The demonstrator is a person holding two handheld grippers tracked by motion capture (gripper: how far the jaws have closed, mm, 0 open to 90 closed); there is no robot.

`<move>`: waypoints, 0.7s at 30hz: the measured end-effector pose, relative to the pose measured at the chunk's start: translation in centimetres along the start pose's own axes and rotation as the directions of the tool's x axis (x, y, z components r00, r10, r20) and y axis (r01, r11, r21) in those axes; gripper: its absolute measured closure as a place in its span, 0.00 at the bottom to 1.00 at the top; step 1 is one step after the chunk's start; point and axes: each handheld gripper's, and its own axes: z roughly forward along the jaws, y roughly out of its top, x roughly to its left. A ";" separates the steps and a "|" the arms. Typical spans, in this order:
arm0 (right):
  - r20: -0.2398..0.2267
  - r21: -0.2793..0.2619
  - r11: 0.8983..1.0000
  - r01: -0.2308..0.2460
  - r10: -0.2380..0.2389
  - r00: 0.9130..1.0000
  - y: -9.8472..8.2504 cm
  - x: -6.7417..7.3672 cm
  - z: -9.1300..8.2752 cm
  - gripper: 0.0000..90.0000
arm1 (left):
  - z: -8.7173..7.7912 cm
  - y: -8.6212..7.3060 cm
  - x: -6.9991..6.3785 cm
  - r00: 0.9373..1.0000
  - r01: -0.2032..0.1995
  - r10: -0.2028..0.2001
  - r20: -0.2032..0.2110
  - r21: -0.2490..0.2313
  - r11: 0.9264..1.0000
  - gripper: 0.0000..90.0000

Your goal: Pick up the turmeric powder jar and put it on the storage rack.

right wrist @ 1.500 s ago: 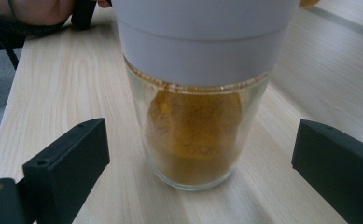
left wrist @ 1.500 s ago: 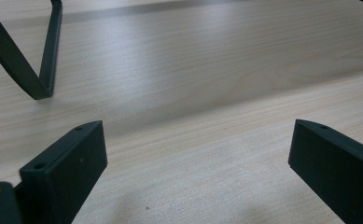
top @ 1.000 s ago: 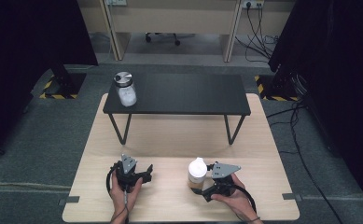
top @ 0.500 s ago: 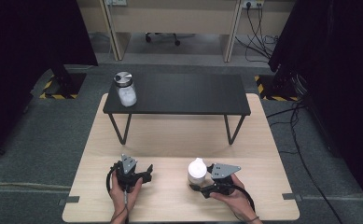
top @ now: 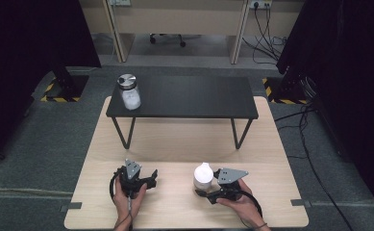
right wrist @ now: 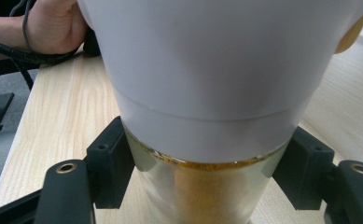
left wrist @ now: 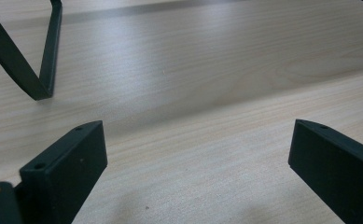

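No words, numbers or brand marks can be read anywhere, neither on the white-capped jar (right wrist: 202,93) nor on the lidded jar (top: 128,91), though that one may be too small to judge.

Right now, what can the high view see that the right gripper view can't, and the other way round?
High view alone: the black bench with a lidded jar on it, and the left hand-held gripper, open. Right gripper view alone: the right hand-held gripper shut on the bottle's clear body, orange-brown contents inside. Both: the white-topped bottle, the wooden table, and the person's left hand.
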 end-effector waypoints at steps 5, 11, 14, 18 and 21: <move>0.008 0.000 1.000 0.012 -0.012 1.000 0.0 0.2 0.0 0.34 | 0.0 0.0 0.0 1.000 0.000 0.000 0.003 0.001 1.000 0.04; 0.025 -0.024 0.999 -0.035 0.036 0.999 0.0 0.4 -0.5 0.34 | 0.0 0.0 0.1 1.000 0.000 0.000 0.005 0.001 1.000 0.04; 0.046 -0.049 0.998 -0.048 0.050 0.998 0.7 0.7 -1.3 0.34 | 0.0 0.0 0.0 1.000 -0.001 0.001 0.005 -0.001 1.000 0.04; 0.106 -0.074 0.996 -0.045 0.053 0.993 2.0 1.5 -2.4 0.34 | 0.0 0.0 0.0 1.000 0.001 -0.001 0.004 -0.002 1.000 0.04; 0.134 -0.084 0.995 -0.045 0.056 0.989 2.5 1.7 -3.0 0.34 | 0.0 0.0 0.1 1.000 0.005 -0.005 0.006 -0.003 1.000 0.05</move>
